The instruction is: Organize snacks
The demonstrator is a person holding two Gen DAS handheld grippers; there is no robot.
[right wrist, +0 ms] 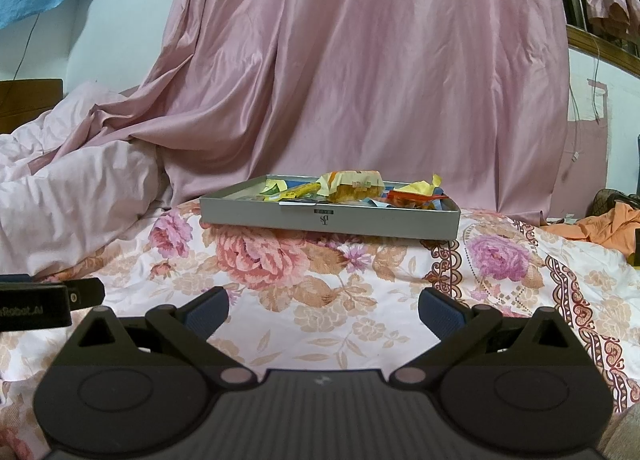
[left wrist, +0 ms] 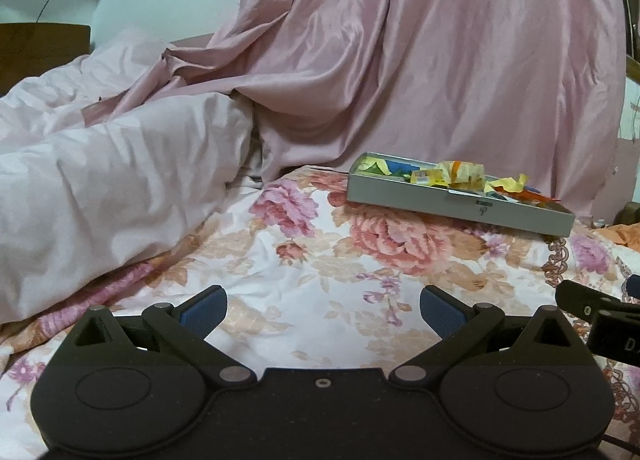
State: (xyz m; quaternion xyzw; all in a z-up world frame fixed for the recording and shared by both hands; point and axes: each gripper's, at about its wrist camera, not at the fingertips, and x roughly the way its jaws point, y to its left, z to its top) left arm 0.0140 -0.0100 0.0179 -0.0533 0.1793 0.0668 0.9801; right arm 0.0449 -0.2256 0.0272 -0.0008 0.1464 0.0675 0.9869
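Tongs: left [left wrist: 323, 310] and right [right wrist: 323, 312] both released, empty. Tray [right wrist: 330, 220] sits on soft bed [right wrist: 320, 300]; pressing one edge risks tipping, spilling snacks [right wrist: 352, 186].

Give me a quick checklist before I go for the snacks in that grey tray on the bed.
1. Left claw open and holding nothing: ok.
2. Right claw open and holding nothing: ok.
3. Grey tray in view, straight ahead of the right claw: ok.
4. Floral bedspread between claws and tray free of obstacles: ok.
5. Snacks all inside the tray: ok, though heaped above the rim.
6. Tray resting flat on the soft bedding: cannot tell.
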